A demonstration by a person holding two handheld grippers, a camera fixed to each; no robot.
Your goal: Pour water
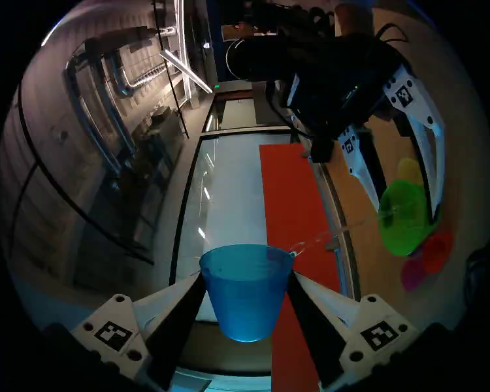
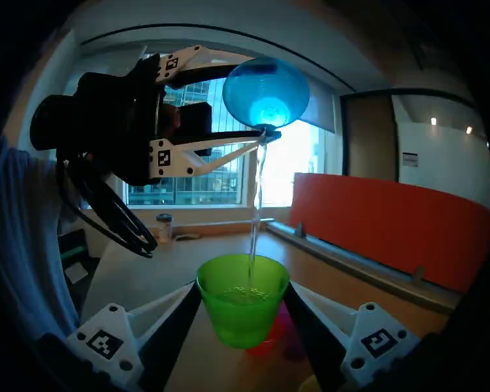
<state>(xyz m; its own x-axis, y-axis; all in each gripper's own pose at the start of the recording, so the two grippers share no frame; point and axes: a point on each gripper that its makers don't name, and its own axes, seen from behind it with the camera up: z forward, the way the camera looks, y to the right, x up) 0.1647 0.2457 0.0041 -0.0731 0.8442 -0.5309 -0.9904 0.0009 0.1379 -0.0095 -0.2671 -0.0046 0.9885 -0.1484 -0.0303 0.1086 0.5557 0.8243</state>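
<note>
In the left gripper view, your left gripper (image 1: 246, 277) pinches the blue plastic cup (image 1: 245, 307) across its side wall, one finger on each flank just under the rim. The cup is tipped forward so that a thin stream of water (image 1: 336, 232) leaves its lip and arcs across to the green plastic cup (image 1: 402, 225). That green cup sits between the fingers of your right gripper (image 1: 407, 206), held above the wooden table (image 1: 369, 274). A red cup (image 1: 439, 251), a magenta cup (image 1: 411, 274) and a yellow cup (image 1: 408, 171) lie close around it, and a red partition (image 1: 297, 196) runs alongside. Treat the blue cup as light, thin-walled and smooth. It tapers toward the base, so a slack pinch would probably let it slip, while a hard squeeze could buckle the wall and jolt the stream. The hold high on the wall, where the rim stiffens it, looks right to me. In the right gripper view, your right gripper is closed on the green cup at about mid-wall with both fingers pressing its sides. The cup stands upright, and the stream drops straight into it from the blue cup overhead, landing near the middle on a bubbling surface. This is the cup that takes on weight as it fills, so I would expect it to want to slide down through the fingers. Hold it firmly and level, and grip below the waterline rather than at the flexible rim. I cannot tell exactly how full it is, but there looks to be some room left below the rim.
</note>
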